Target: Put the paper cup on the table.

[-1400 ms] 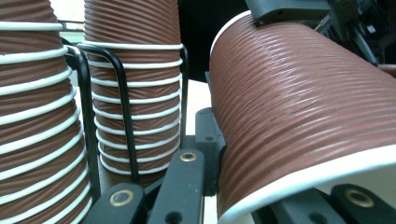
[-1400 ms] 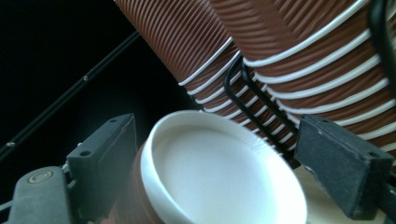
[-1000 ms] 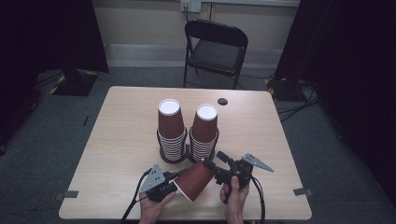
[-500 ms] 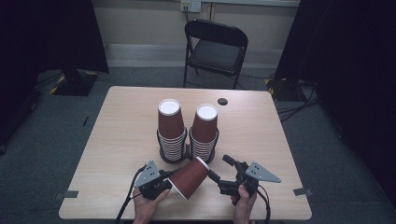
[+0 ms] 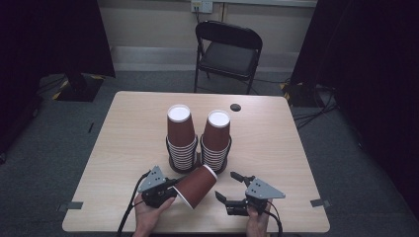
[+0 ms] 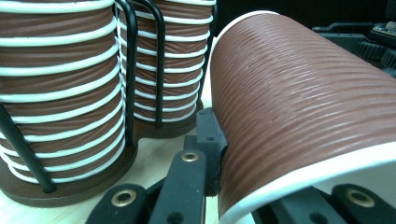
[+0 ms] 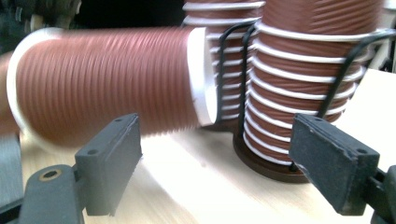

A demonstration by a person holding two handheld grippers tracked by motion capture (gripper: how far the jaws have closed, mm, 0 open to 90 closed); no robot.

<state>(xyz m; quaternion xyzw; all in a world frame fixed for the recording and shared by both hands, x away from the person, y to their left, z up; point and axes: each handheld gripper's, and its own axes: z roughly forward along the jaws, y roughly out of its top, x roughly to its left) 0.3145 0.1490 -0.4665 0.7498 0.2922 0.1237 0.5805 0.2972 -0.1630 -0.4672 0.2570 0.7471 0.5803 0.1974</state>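
Your left tongs (image 5: 170, 186) gripped the rim of a brown paper cup (image 5: 195, 185), held on its side above the table (image 5: 296, 148), just at 6 o'clock of the two cup stacks (image 5: 198, 143). Your right tongs (image 5: 227, 188) stood wide open at the cup's 3 o'clock, holding nothing.
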